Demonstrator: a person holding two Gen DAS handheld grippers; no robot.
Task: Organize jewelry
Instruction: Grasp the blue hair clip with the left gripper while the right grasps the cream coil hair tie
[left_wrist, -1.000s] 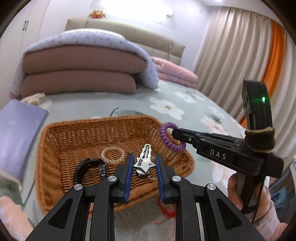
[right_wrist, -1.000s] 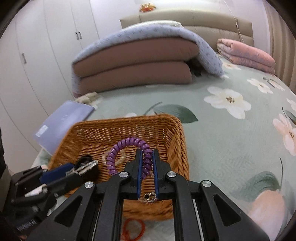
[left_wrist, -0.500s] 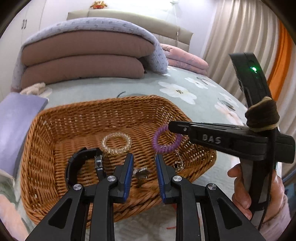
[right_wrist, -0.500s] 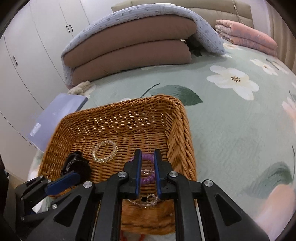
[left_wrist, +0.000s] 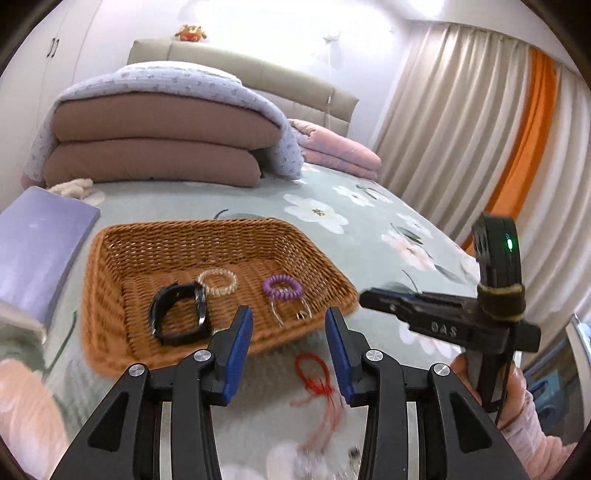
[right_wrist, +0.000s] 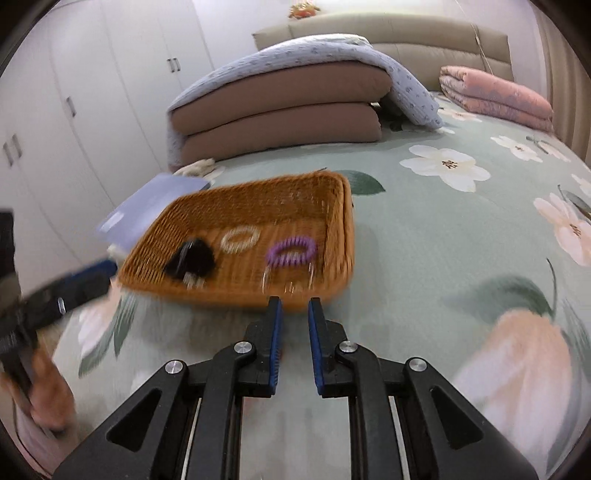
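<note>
Three pieces lie inside the woven wicker basket (left_wrist: 110, 288), ahead of both sets of tongs: a purple coiled bracelet (left_wrist: 282, 286) with thin wire hoops trailing from it toward the near rim, a clear glassy coil ring (left_wrist: 217, 281) just to its left, and a black band (left_wrist: 179, 314) with a shiny metal clasp, curled in a loop and left of the others. The basket is shallow, rectangular with rounded corners, its tan weave tight and ribbed.

A red knotted cord (left_wrist: 314, 376) lies on the bedspread (left_wrist: 351, 236) outside the basket, just past the near rim and right between the left tongs' blue-padded fingers.

The left tongs (left_wrist: 289, 336) stand wide apart and hold nothing. The right tongs (right_wrist: 295, 315) are parted by a narrow gap, also empty, tips just short of the basket's near edge. Seen from the left camera, the right tongs' black body carries raised letters that seem to read "DAS", with a green light glowing on top and a brown band wrapped round the handle.

Beyond, the bedspread is pale green, quilted, printed with white flowers. A lavender book (left_wrist: 33, 243) sits left of the basket. Further back, brown folded quilts (left_wrist: 155, 147) lie stacked under a blue-flecked cover, and a pink quilt (left_wrist: 340, 151) to the right.
</note>
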